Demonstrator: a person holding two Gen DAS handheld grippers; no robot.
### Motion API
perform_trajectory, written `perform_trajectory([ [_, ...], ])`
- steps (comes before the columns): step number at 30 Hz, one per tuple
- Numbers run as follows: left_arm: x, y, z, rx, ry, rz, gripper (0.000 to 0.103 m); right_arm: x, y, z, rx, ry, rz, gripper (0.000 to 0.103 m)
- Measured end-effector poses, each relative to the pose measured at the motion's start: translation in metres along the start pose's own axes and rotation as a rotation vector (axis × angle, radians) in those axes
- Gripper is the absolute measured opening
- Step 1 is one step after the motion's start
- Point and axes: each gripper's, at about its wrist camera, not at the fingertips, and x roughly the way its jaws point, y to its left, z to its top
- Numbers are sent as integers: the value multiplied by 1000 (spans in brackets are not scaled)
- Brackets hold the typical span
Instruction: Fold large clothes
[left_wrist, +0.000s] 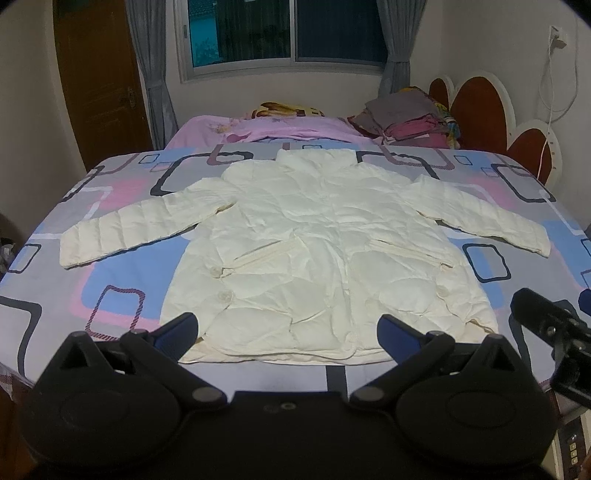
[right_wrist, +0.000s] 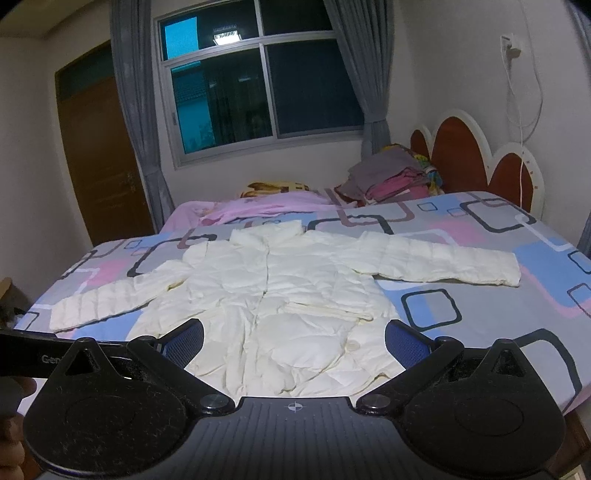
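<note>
A cream-white puffer jacket (left_wrist: 314, 240) lies flat and face up on the bed, collar far, hem near, both sleeves spread out to the sides. It also shows in the right wrist view (right_wrist: 280, 295). My left gripper (left_wrist: 288, 332) is open and empty, held just above the hem at the bed's near edge. My right gripper (right_wrist: 293, 343) is open and empty, held above the lower part of the jacket. The right gripper's tip shows at the right edge of the left wrist view (left_wrist: 546, 317).
The bed has a grey, blue and pink patterned sheet (left_wrist: 110, 295). A pile of folded clothes (left_wrist: 410, 118) and a pink blanket (left_wrist: 258, 127) lie at the far side, next to the red headboard (left_wrist: 480, 103). A window and a brown door stand behind.
</note>
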Motion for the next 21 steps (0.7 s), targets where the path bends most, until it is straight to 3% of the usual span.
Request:
perform_trajectory([
  [21,7,-7,3,-5,12,-4,103,15,-4,8,-1,5,-2,103],
])
